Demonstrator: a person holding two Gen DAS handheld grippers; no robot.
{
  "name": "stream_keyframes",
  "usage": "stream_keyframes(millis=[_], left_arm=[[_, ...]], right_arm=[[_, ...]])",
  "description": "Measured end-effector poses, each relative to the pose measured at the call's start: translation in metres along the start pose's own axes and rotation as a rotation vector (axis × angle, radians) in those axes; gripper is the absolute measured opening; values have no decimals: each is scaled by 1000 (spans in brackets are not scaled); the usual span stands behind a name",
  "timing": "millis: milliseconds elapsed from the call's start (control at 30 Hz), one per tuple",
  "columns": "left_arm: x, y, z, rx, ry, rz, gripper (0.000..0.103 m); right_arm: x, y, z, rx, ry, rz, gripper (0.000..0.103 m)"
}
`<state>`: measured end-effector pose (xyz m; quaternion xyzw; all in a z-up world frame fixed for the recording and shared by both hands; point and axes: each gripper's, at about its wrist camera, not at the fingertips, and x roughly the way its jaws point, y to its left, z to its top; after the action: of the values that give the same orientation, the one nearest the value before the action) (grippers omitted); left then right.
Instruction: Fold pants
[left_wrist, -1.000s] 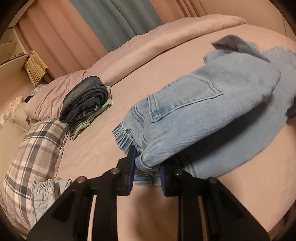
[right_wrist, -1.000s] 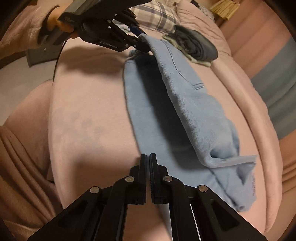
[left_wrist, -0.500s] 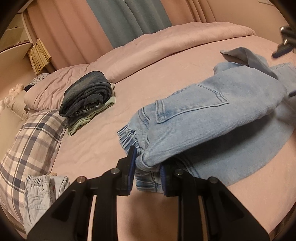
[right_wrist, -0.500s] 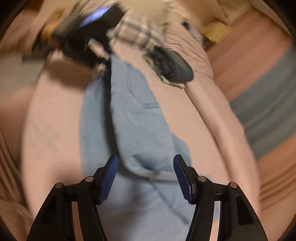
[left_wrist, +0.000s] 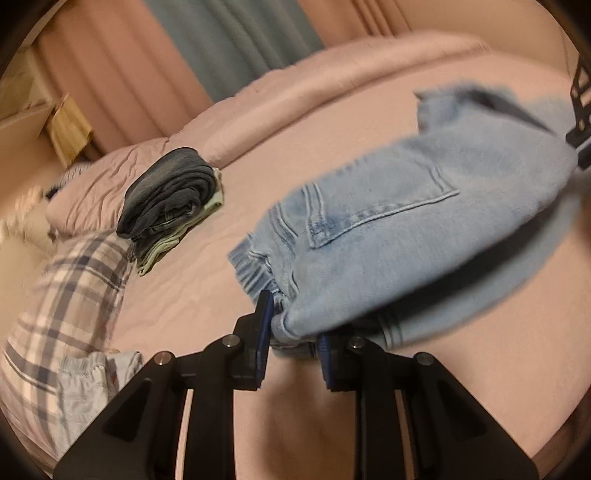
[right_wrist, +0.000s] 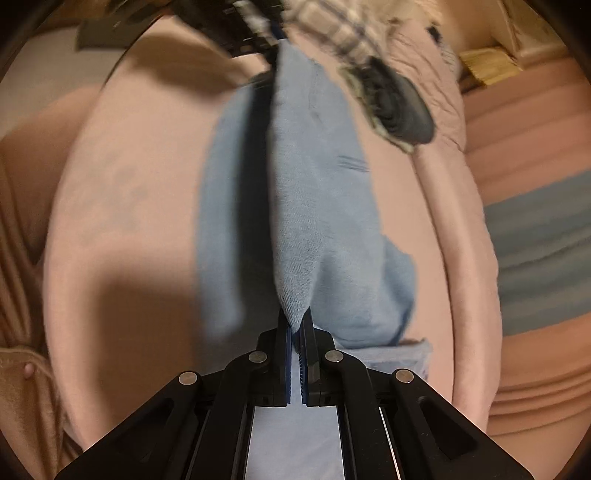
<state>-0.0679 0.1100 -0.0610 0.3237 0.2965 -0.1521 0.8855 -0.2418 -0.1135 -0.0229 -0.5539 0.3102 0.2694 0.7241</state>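
Light blue jeans (left_wrist: 399, 236) lie folded lengthwise across the pink bed. My left gripper (left_wrist: 293, 332) is shut on the waistband end, holding it a little above the sheet, back pocket facing up. My right gripper (right_wrist: 295, 328) is shut on the folded edge of the jeans (right_wrist: 314, 206) at the leg end, and the cloth stretches between the two grippers. The right gripper also shows at the far right edge of the left wrist view (left_wrist: 581, 129), and the left gripper shows at the top of the right wrist view (right_wrist: 255, 33).
A stack of folded dark jeans and pale green clothes (left_wrist: 170, 206) sits near the pillows. A plaid pillow (left_wrist: 70, 295) and pale shorts (left_wrist: 88, 376) lie at the left. A rolled pink duvet (left_wrist: 332, 88) runs along the far side. Curtains hang behind.
My right gripper opened, moved onto the leg end and shut on the folded edge of the jeans. The jeans are now lifted taut between both grippers. My left gripper kept its hold.
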Motion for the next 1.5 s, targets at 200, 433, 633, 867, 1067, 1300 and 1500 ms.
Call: stream_keyframes(millis=[200, 433, 633, 867, 1067, 1300, 1500], left_arm=[[2, -10, -10, 47, 21, 37, 28], [-18, 7, -15, -71, 71, 38, 74], [-51, 16, -9, -263, 2, -51, 76], [-46, -29, 43, -339, -58, -310, 76], [-36, -94, 94, -294, -80, -506, 76], [-25, -164, 128, -197, -56, -662, 36], [-14, -197, 141, -108, -1, -618, 9]], right_arm=[[25, 29, 1, 7, 34, 17, 4], [3, -20, -11, 289, 0, 219, 22], [-31, -101, -61, 752, -170, 385, 49], [40, -200, -115, 1312, -2, 296, 50], [119, -236, -101, 1386, 245, 236, 50], [178, -235, -99, 1361, 429, 215, 17], [119, -232, -132, 1479, 220, 191, 5]])
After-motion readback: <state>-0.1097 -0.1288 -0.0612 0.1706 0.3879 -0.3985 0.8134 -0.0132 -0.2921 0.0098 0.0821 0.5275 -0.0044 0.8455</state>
